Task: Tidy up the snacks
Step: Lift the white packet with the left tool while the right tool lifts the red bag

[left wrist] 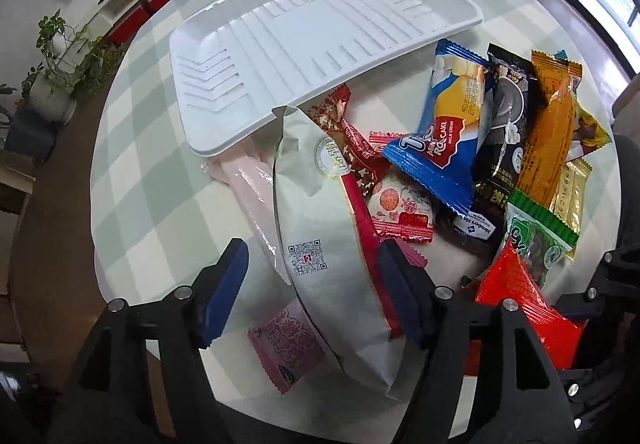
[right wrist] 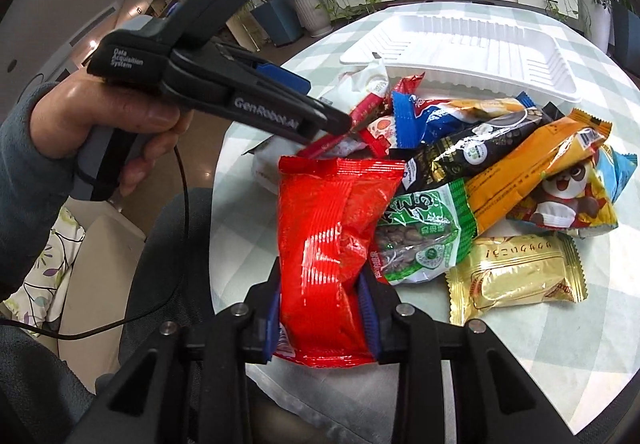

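Snacks (left wrist: 440, 148) all heaped beside empty white tray (left wrist: 320, 44); sorting barely begun. Right gripper (right wrist: 320, 304) clamped on red packet (right wrist: 324, 244); left gripper (left wrist: 312, 296) apart around pale pouch (left wrist: 320, 212).

Left gripper (left wrist: 312, 288) pointing steeply down, jaws apart, a long pale green packet (left wrist: 320, 212) lying between them — the right pad close against its edge, the left pad clear. White ribbed tray (left wrist: 320, 40) beyond on the checked desk (left wrist: 140, 184). Snack pile at right — blue cake packet (left wrist: 436, 132), red bag (left wrist: 520, 308).
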`<state>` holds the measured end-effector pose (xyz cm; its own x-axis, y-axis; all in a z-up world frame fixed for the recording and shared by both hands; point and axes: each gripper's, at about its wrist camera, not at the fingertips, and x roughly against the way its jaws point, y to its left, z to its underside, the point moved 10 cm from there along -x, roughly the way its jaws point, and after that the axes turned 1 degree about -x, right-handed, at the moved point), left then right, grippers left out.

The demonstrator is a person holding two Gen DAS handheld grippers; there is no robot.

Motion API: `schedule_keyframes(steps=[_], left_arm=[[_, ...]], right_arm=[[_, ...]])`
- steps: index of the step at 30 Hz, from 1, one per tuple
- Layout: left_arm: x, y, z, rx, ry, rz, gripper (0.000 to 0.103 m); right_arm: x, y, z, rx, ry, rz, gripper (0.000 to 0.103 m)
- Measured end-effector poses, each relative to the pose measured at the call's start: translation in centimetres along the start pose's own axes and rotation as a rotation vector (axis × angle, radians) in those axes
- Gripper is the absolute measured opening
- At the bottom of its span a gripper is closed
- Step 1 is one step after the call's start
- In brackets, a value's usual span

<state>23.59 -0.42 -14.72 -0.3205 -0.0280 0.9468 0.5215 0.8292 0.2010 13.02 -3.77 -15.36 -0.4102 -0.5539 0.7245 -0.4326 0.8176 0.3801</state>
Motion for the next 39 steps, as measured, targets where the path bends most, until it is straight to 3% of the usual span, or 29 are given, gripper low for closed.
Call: schedule_keyframes(steps=[9,16,18,20,25,39], left_arm=[[0.0,-0.8,0.2,-0.033,0.027,-0.07,0.069],[0.2,-0.6,1.2,-0.004,0.039,-0.037,0.069],[-0.2,-0.5,1.6,0.012,0.048,-0.004,0.063],[-0.5,-0.5,1.8,0.039,0.054,0.044,0.039],[0.1,-0.9,1.4,0.001,0.018,0.039,0.02],[2.0,-1.3,1.6,0.01,-0.079,0.13,0.01]], right_arm=[[0.8,-0.8,0.0,-0.011,-0.011,-0.008,0.036],[1.1,-1.0,0.3,-0.017,-0.016,-0.02,0.036],[1.2,-1.2,0.3,-0.02,-0.017,-0.024,0.036],[1.2,-1.4,0.3,-0.019,-0.018,-0.026,0.036],[1.4,-1.6,0.3,-0.022,-0.02,-0.028,0.036],[2.2,-1.3,0.3,-0.043,-0.043,-0.018,0.035]])
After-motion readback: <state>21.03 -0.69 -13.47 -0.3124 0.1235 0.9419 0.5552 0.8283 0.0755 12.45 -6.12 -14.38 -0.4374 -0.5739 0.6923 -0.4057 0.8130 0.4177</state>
